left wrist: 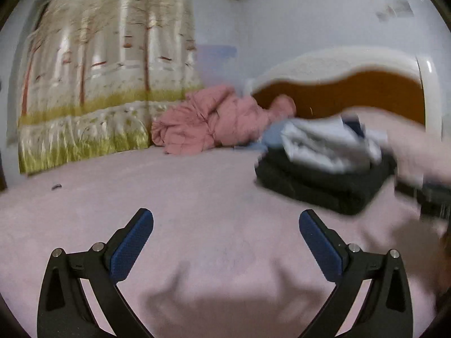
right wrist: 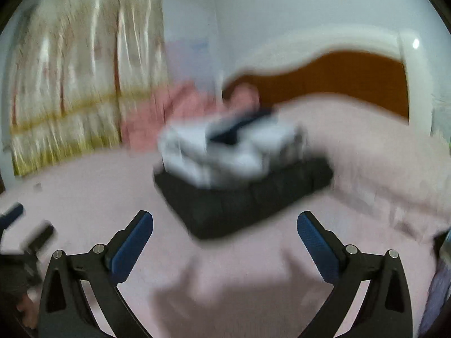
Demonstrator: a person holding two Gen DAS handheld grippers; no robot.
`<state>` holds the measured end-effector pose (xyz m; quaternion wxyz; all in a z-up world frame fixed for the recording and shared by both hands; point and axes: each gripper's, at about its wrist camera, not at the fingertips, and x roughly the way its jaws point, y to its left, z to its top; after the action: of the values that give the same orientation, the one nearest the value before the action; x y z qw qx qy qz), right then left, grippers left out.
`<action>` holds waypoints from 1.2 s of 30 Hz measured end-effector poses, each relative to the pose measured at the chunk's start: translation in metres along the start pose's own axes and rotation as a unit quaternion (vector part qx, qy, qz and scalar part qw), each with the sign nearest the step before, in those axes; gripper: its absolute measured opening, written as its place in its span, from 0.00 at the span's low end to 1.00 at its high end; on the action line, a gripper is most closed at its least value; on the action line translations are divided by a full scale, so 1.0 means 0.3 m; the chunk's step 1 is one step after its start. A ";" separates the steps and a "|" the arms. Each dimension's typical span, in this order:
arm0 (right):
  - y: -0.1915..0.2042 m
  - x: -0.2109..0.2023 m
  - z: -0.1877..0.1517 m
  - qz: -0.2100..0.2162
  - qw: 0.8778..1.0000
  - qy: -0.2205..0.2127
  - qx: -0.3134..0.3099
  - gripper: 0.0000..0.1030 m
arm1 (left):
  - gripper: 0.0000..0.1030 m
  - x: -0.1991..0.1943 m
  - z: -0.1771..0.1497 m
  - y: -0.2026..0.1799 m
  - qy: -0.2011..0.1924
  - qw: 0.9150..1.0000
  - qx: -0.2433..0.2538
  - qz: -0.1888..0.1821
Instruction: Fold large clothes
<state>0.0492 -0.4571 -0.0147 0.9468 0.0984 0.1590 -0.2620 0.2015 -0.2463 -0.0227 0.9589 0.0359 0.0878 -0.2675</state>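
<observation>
A folded stack lies on the pink bedspread (left wrist: 197, 191): a white garment (left wrist: 329, 146) on top of a folded dark garment (left wrist: 318, 183). The stack also shows in the right wrist view, white garment (right wrist: 225, 155) on dark garment (right wrist: 248, 197), blurred. A crumpled pink jacket (left wrist: 214, 121) lies at the back by the curtain. My left gripper (left wrist: 225, 219) is open and empty over bare bedspread, left of the stack. My right gripper (right wrist: 225, 221) is open and empty, just in front of the dark garment. The other gripper shows blurred at the left edge (right wrist: 31, 236).
A tree-print curtain (left wrist: 107, 84) hangs at the back left. An orange headboard with white frame (left wrist: 366, 84) stands at the back right. A small dark object (left wrist: 56, 186) lies on the bedspread at the left. Both views are motion-blurred.
</observation>
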 end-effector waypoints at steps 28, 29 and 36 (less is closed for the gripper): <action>0.120 -0.080 -0.006 -0.021 0.994 -0.057 -0.089 1.00 | 1.00 -0.065 -0.007 0.007 -0.050 0.999 -0.009 -0.012; 0.119 -0.078 -0.004 -0.021 0.994 -0.056 -0.089 1.00 | 1.00 -0.070 -0.007 0.001 -0.054 0.998 -0.003 -0.012; 0.116 -0.073 -0.002 -0.021 0.994 -0.056 -0.090 1.00 | 1.00 -0.078 -0.007 -0.009 -0.054 0.998 0.001 -0.009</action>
<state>0.0495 -0.4173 -0.0040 0.9536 -0.0054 0.1302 -0.2715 0.1802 -0.2365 -0.0205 0.9597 0.0217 0.0360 -0.2779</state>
